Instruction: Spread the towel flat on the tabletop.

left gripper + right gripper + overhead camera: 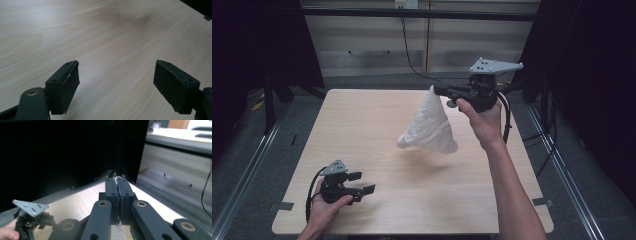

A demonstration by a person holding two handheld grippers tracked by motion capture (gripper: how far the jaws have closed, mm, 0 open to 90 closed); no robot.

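White and crinkled, the cloth [429, 125] hangs in the air above the middle of the pale wooden table [362, 125], pinched by one corner at its top and spreading out into a cone shape toward its lower edge, which floats clear of the table surface with a soft shadow beneath it. The right hand-held gripper [435, 90] has that top corner: it is held level, high over the far right part of the table, its jaws pointing to the left in the high view and pressed fully together on the fabric. In the right gripper view the two black pads meet with only a thin pale sliver of cloth [117, 195] showing in the seam between them (a little more of it peeks out below, by the jaw arms).

The left hand-held gripper [362, 182] sits low at the near left corner of the table, well apart from the cloth, gripped by the person's left hand [324, 207]. Its jaws stand wide apart and hold nothing; in the left gripper view [116, 85] bare wood grain lies between the two pads.
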